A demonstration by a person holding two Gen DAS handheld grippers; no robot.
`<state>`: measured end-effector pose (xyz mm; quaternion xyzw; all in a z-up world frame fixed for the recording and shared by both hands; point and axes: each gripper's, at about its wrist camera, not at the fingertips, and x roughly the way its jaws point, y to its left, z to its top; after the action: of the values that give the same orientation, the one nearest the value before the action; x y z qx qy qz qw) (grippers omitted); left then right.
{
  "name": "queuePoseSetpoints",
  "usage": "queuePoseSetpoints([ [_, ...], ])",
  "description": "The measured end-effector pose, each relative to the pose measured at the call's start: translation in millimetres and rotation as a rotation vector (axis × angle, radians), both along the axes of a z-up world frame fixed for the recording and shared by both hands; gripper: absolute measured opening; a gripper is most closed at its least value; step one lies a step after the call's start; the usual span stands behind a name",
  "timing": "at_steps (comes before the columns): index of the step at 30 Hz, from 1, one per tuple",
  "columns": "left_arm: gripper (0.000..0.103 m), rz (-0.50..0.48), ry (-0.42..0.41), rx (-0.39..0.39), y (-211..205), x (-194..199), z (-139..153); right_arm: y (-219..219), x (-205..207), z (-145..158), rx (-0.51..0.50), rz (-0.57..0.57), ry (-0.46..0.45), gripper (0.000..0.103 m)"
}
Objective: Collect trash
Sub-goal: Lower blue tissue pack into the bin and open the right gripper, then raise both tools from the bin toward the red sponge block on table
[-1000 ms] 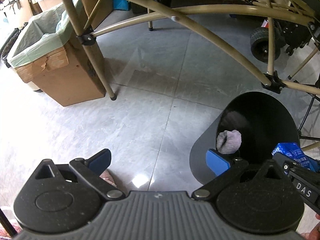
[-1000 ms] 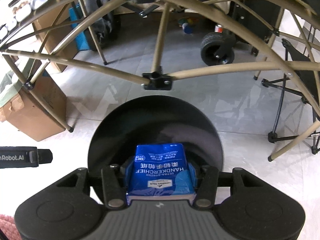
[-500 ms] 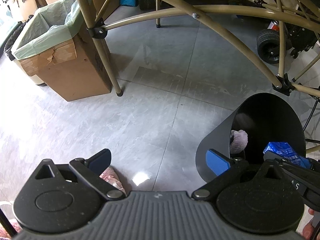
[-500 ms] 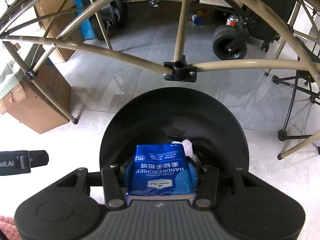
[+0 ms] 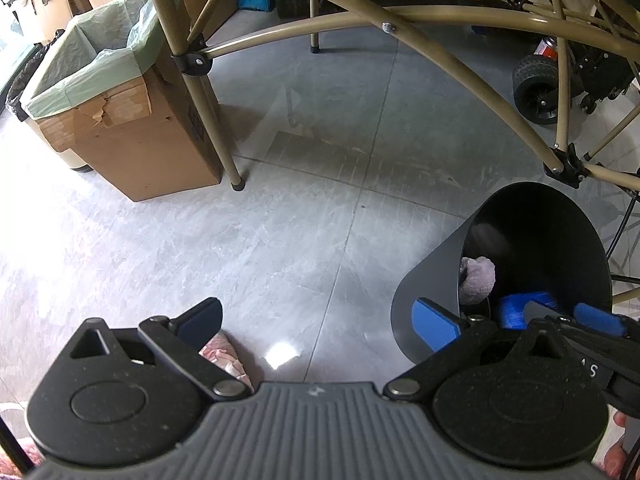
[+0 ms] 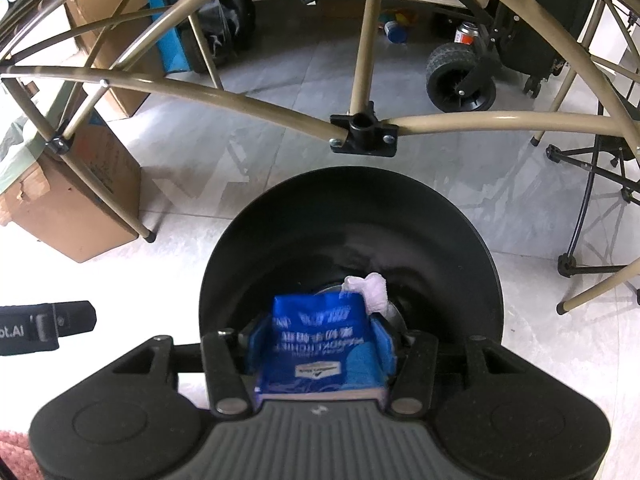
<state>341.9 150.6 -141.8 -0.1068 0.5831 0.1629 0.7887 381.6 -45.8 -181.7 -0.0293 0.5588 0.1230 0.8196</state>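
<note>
A black bin [image 6: 348, 178] stands on the grey floor, right below my right gripper [image 6: 320, 340]. Its jaws are opening. A blue handkerchief pack [image 6: 316, 344] sits between the blue pads [image 6: 256, 338], blurred and slipping, and the pads look just off its sides. A crumpled pale tissue [image 6: 370, 290] lies inside the bin. In the left wrist view the bin [image 5: 540, 196] is at the right, with the tissue [image 5: 478, 284], the pack [image 5: 514, 314] and the right gripper [image 5: 576, 316] over it. My left gripper [image 5: 318, 320] is open and holds nothing. A pink crumpled scrap [image 5: 224, 354] lies on the floor by its left finger.
A cardboard box with a green liner [image 5: 100, 92] stands at the left. Tan table-frame tubes [image 6: 440, 122] cross above the bin, with a leg foot [image 5: 239, 185] on the floor. A black wheel [image 6: 460, 80] and folding chair legs [image 6: 580, 240] are beyond.
The right gripper's jaws have spread and the blue pack has gone blurred and tipped toward the bin. The bin looks slightly larger in both views. The left gripper stays open.
</note>
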Motion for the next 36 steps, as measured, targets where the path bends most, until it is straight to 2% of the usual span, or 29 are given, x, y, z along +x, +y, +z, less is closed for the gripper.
queuePoseSetpoints([
  [1,0.103,-0.001,0.0,0.0,0,0,0,0,0,0,-0.009,-0.004,-0.003,0.074],
  [2,0.103,-0.002,0.001,0.001,0,0,0,1,0,0,-0.022,-0.007,-0.007,0.087],
  [3,0.103,-0.002,0.001,0.001,-1,0,-1,1,-1,-1,-0.032,-0.006,-0.01,0.091],
  [28,0.103,-0.014,-0.012,0.002,-6,0,3,-3,0,-2,-0.044,-0.009,0.015,0.092],
  [36,0.103,-0.034,-0.102,0.001,-9,-9,27,-6,-4,8,-0.026,-0.005,-0.003,0.092],
])
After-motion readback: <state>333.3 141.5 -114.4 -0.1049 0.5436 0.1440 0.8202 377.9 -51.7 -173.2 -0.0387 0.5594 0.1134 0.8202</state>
